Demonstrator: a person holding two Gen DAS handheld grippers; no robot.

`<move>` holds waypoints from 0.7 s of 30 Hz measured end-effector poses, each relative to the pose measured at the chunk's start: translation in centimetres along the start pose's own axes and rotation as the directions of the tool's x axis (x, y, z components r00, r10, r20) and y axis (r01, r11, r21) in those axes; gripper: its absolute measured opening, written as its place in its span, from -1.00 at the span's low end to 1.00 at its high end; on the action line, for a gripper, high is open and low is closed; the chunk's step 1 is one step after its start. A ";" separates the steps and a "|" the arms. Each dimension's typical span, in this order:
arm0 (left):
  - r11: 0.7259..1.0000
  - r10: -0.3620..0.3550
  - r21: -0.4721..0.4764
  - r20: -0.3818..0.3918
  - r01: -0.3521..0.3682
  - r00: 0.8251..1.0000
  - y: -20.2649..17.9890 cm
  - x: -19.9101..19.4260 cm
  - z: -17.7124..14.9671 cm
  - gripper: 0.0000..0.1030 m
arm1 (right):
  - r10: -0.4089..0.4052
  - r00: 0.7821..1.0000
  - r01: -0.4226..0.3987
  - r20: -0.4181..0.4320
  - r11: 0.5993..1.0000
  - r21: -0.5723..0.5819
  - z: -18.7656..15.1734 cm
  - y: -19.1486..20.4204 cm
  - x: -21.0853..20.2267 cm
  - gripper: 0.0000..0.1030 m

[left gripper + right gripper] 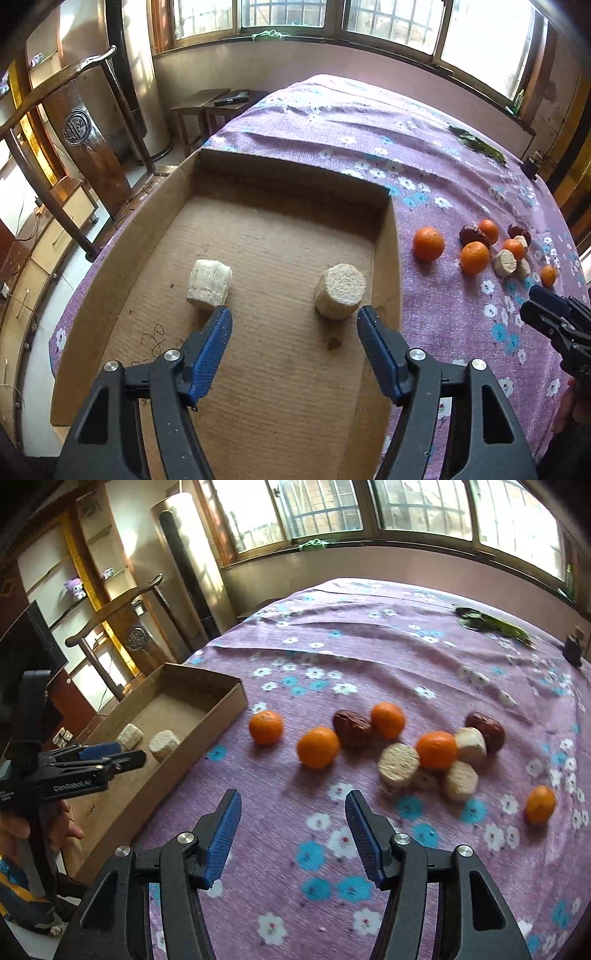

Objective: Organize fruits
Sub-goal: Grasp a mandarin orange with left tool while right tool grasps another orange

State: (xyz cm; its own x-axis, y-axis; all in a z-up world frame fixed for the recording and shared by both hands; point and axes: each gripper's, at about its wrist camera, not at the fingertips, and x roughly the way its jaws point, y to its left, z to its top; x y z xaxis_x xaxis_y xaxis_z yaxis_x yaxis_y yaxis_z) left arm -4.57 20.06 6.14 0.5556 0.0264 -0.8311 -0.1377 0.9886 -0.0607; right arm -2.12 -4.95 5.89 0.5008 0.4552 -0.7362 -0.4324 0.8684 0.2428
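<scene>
Oranges (318, 747): five
Red dates (352, 728): two
Pale cut chunks (398, 764): six (two inside the box)
Cardboard box (218, 716): one

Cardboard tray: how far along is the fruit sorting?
Done: two pale cut pieces lie in the brown cardboard tray. In hand: nothing; left gripper and right gripper are open. Left: five oranges, two dark red dates and more pale pieces on the purple cloth.
</scene>
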 end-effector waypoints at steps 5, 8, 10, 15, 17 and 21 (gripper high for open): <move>0.998 -0.052 0.043 0.029 0.051 0.998 -3.7 -1.6 1.2 0.58 | 0.006 1.000 -0.007 0.024 0.998 0.057 -0.2 -2.3 -0.5 0.23; 0.995 -0.081 0.063 0.019 0.079 0.997 -5.6 -1.7 1.9 0.58 | 0.021 0.999 -0.021 0.027 1.000 0.001 0.4 -1.3 0.5 0.23; 0.993 -0.092 0.073 0.005 0.091 0.996 -6.6 -1.4 2.1 0.58 | 0.013 1.000 -0.012 0.021 0.999 -0.049 0.9 -0.4 1.8 0.23; 0.993 -0.097 0.072 -0.025 0.098 0.995 -7.6 -0.4 3.0 0.58 | -0.023 1.000 0.021 -0.012 0.987 -0.158 2.6 0.8 5.4 0.23; 0.993 -0.102 0.055 -0.039 0.104 0.994 -7.7 0.2 3.5 0.58 | -0.037 0.999 0.033 -0.025 0.987 -0.155 3.1 0.4 6.8 0.22; 0.992 -0.119 0.038 -0.086 0.123 0.989 -8.4 1.9 4.7 0.58 | -0.024 0.998 0.015 -0.060 0.989 -0.149 3.4 -0.2 8.5 -0.26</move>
State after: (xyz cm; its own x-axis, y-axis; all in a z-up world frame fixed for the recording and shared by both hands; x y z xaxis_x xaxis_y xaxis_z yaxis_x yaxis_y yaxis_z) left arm 1.48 12.53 7.67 0.4955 -0.1042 -0.8623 -0.0373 0.9893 -0.1409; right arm 4.77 -0.60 1.68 0.4649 0.4214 -0.7787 -0.5318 0.8361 0.1350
